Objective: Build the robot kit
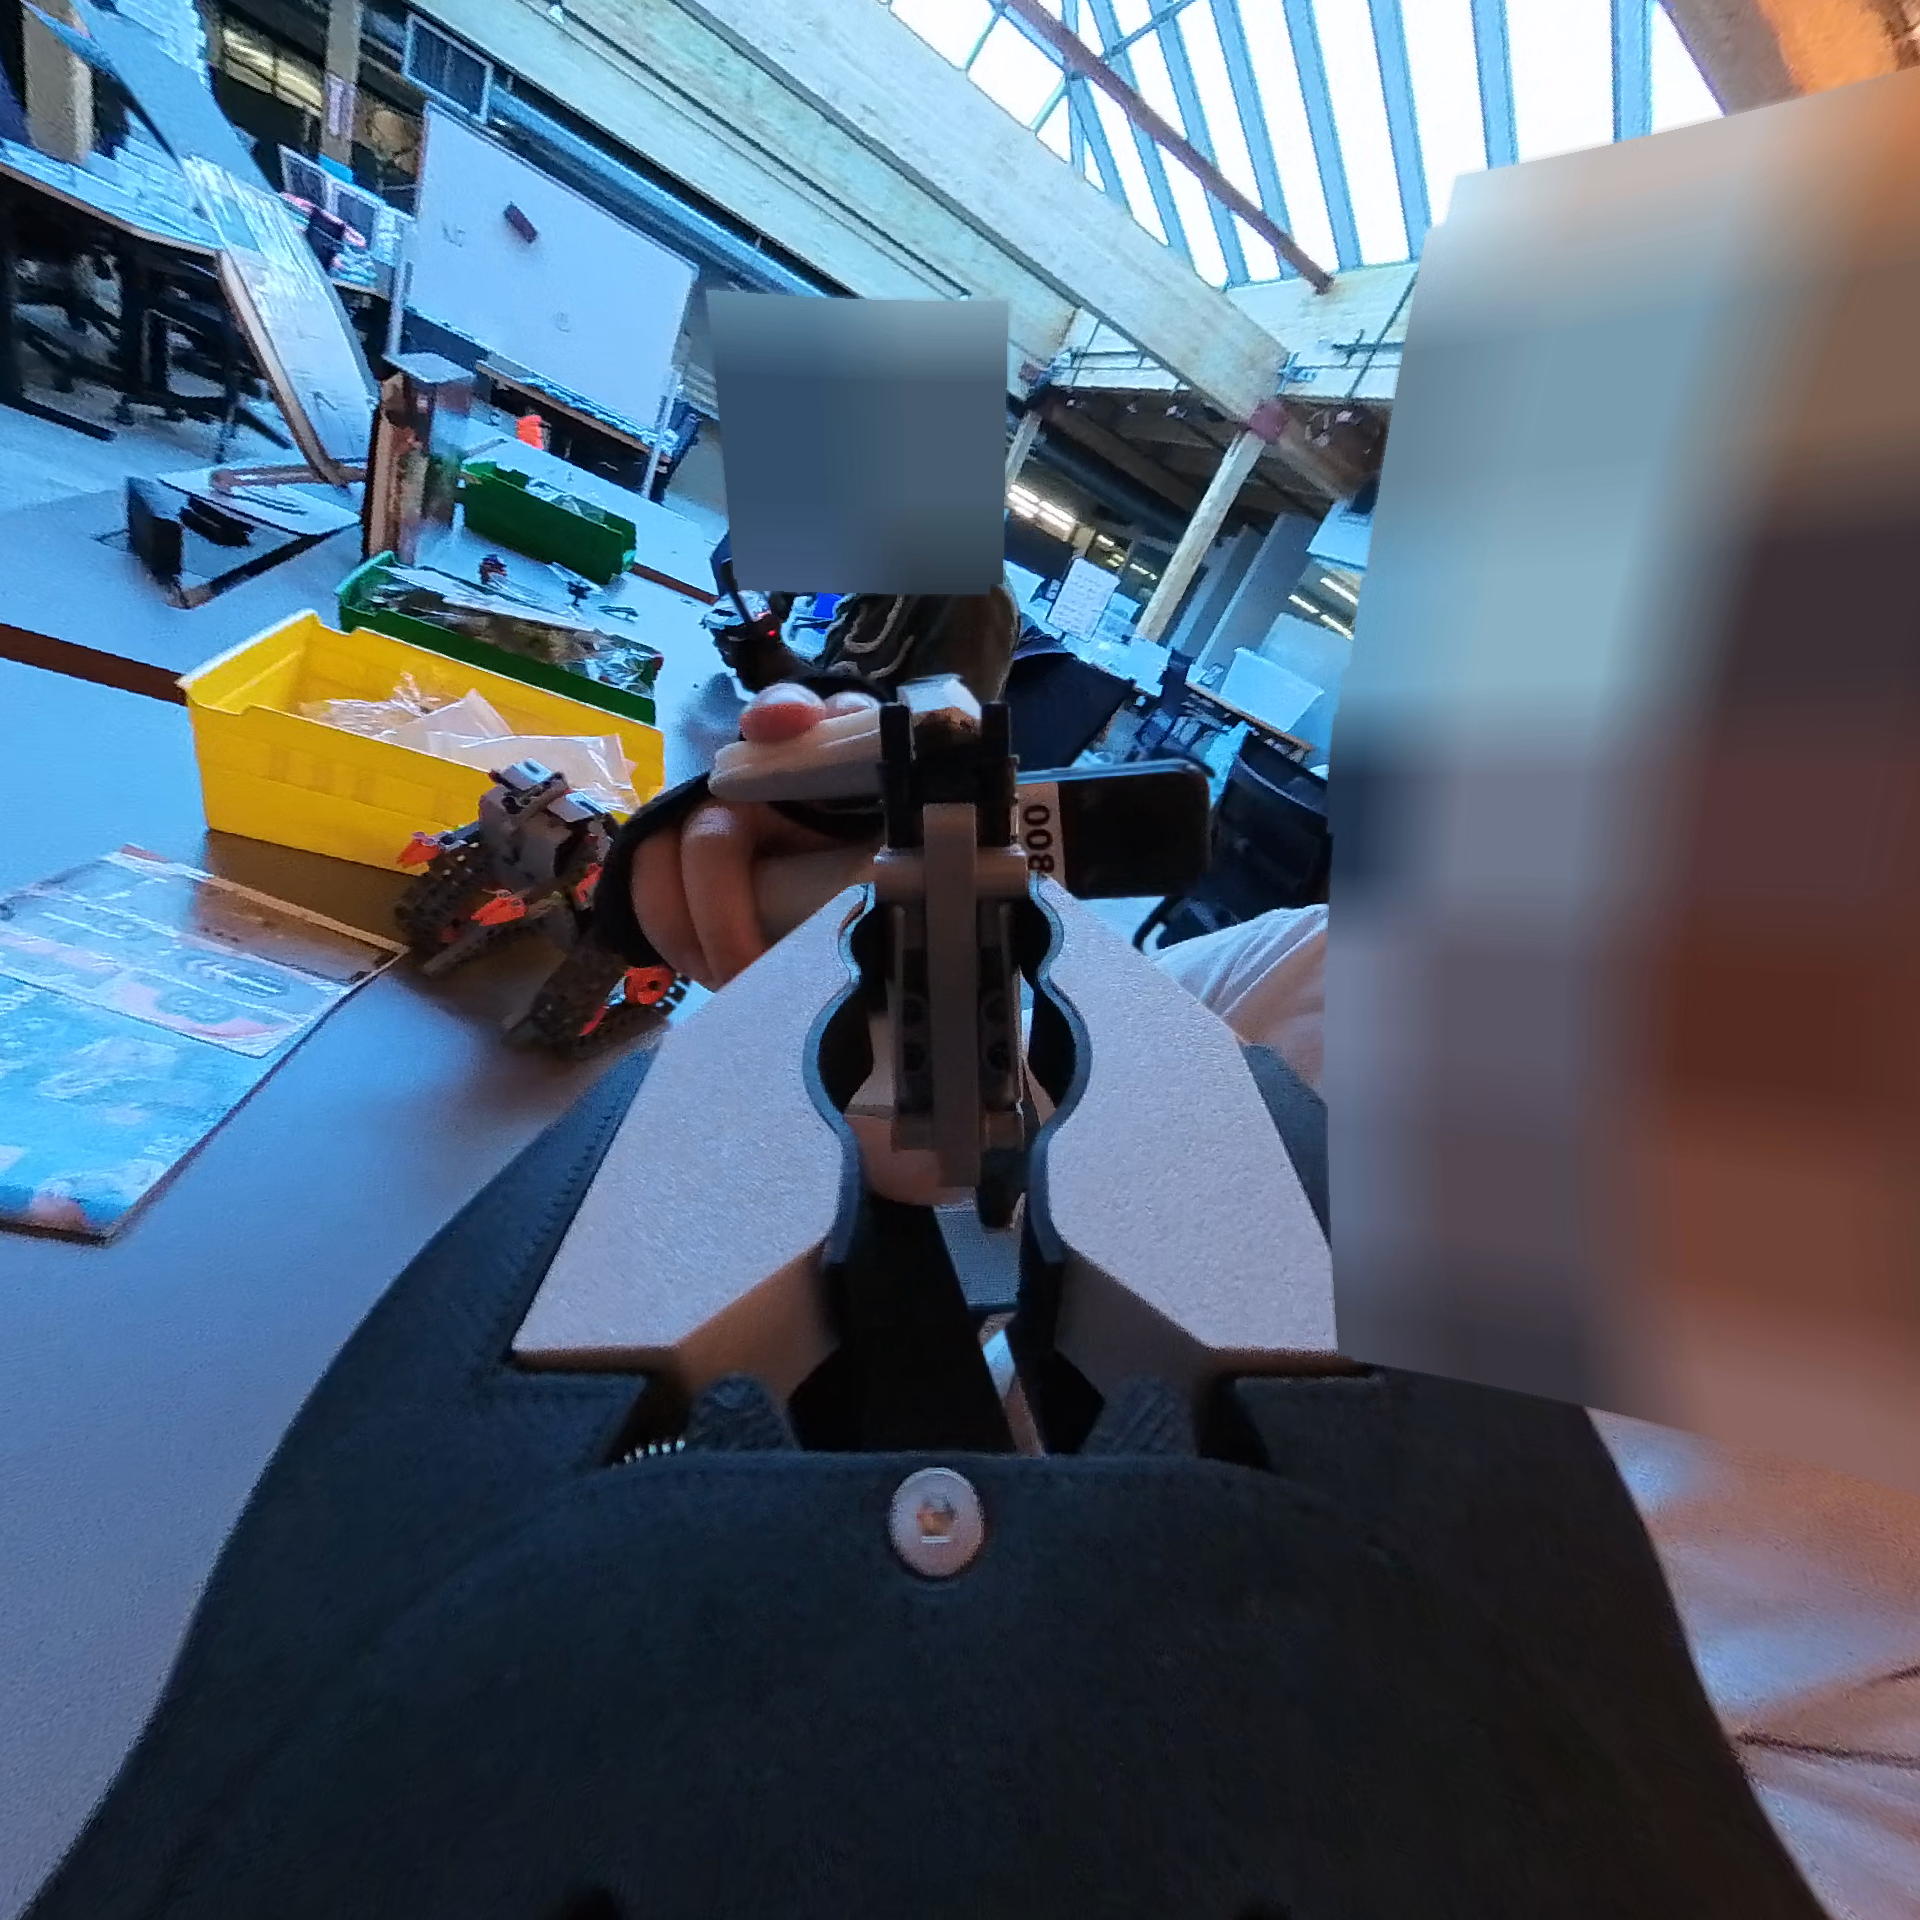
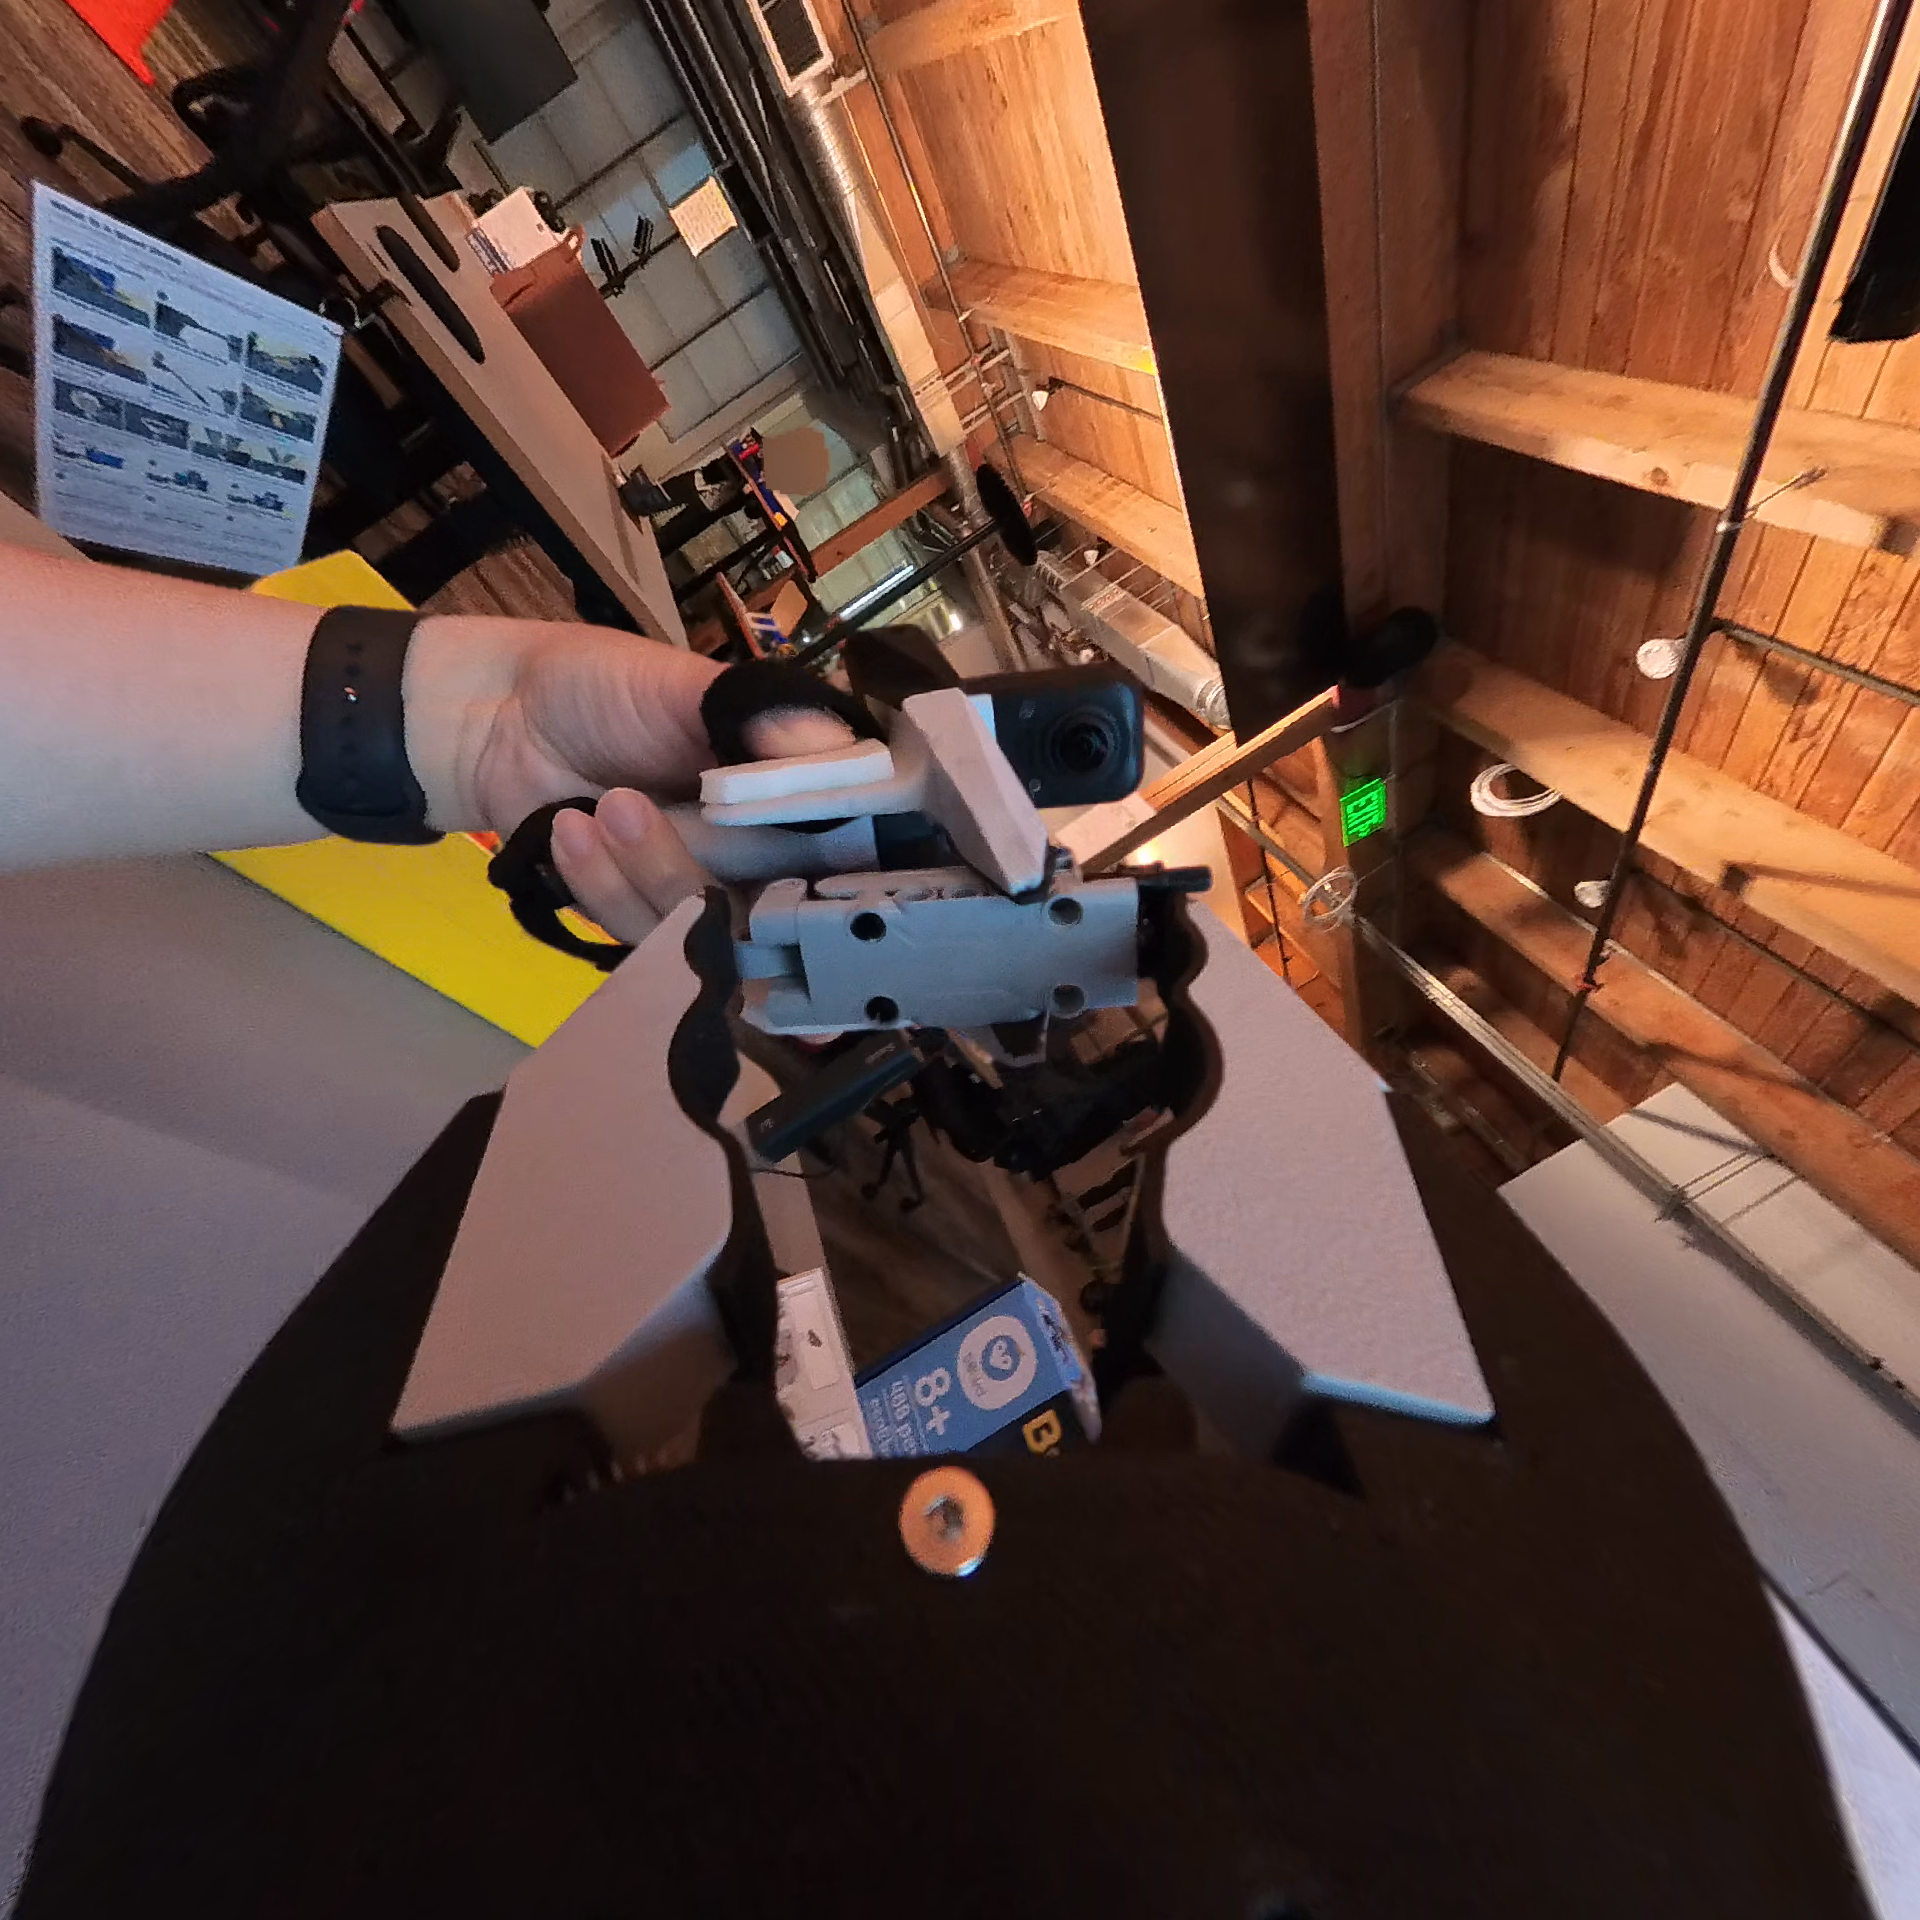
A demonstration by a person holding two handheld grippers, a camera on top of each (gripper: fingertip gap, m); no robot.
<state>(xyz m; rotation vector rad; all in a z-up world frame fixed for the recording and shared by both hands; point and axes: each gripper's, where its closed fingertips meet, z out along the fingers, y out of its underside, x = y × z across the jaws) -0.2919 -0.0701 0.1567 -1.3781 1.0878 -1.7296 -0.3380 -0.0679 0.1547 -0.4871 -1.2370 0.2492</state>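
Observation:
A small grey and black brick assembly (image 1: 951,997) is held in the air between both grippers. My left gripper (image 1: 940,935) is shut on it, and the assembly shows edge-on between the grey pads. My right gripper (image 2: 945,935) is shut on the same assembly (image 2: 935,956), which shows side-on with round holes. In the right wrist view a finger of the left gripper (image 2: 971,795) rests on the assembly's top edge, with a hand (image 2: 540,727) and a black camera (image 2: 1070,738) behind it. In the left wrist view the right gripper's camera (image 1: 1127,831) and hand (image 1: 707,894) are just beyond the assembly.
A dark grey and orange brick model (image 1: 540,904) lies on the dark table (image 1: 312,1299), beside a yellow bin (image 1: 312,769) of plastic bags and an instruction booklet (image 1: 156,1018). Green bins (image 1: 540,530) stand farther back. A person sits across. A blue box (image 2: 977,1371) lies below the right gripper. Both grippers' tips are close together, under 4 cm apart.

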